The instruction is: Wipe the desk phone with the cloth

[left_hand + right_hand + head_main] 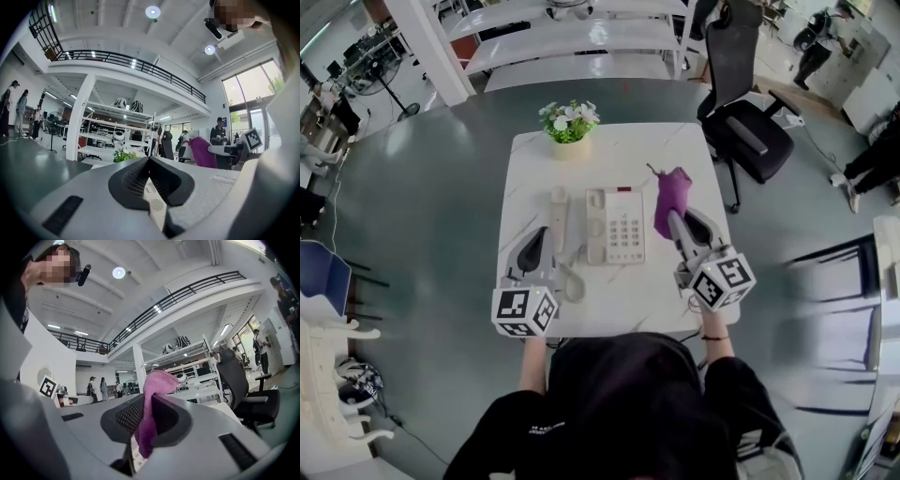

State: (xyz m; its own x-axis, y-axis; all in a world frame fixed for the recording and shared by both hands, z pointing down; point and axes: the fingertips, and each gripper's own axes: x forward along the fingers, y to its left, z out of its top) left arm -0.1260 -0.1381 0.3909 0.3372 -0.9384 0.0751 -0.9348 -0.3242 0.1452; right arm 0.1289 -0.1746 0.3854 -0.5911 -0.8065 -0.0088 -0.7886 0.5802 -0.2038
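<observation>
The white desk phone (615, 226) lies mid-table, with its handset (559, 214) off the cradle and resting on the tabletop to the phone's left. My left gripper (544, 234) sits just left of the handset with its jaws shut and nothing held; the handset (152, 199) shows below the tips of the left gripper (150, 161). My right gripper (675, 221) hovers at the phone's right edge, shut on a purple cloth (672, 197). In the right gripper view the cloth (157, 385) sticks up from between the jaws of the right gripper (149, 401) and hangs below them.
The white table (517, 164) carries a pot of flowers (569, 127) at its far edge. The coiled phone cord (572, 281) lies near the front left. A black office chair (741, 108) stands beyond the far right corner. Several people stand in the background.
</observation>
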